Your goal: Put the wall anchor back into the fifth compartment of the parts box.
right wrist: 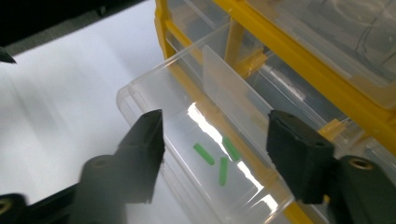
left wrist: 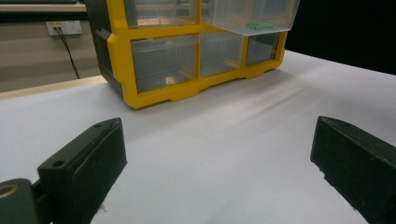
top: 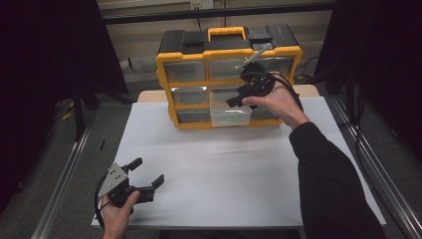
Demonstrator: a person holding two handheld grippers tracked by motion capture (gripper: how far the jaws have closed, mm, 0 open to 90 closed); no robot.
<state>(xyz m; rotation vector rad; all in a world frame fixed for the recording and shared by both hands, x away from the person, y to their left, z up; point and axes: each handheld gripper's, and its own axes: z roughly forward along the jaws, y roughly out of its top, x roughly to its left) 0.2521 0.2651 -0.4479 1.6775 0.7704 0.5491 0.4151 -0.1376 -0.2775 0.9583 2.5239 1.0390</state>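
High view is showing a yellow and black drawer organizer (top: pixel 199 74) standing at the far edge of the white surface (top: pixel 224 169), with one clear drawer (top: pixel 230 115) pulled out from its middle column. The person's right hand (top: pixel 278 102) is holding the right tool (top: pixel 238 99) just above that open drawer, jaws pointing toward the cabinet front. The left tool (top: pixel 148 172) is resting low near the front left corner of the surface, well apart from the organizer, gripped by the left hand (top: pixel 117 214). In the right gripper view, the jaws are standing wide apart over the drawer, holding nothing, and three small green pieces (right wrist: pixel 219 161) are lying on the drawer's floor between them. In the left gripper view, the jaws are also spread wide and empty, facing the organizer across bare white surface, with the open drawer jutting out at the top.
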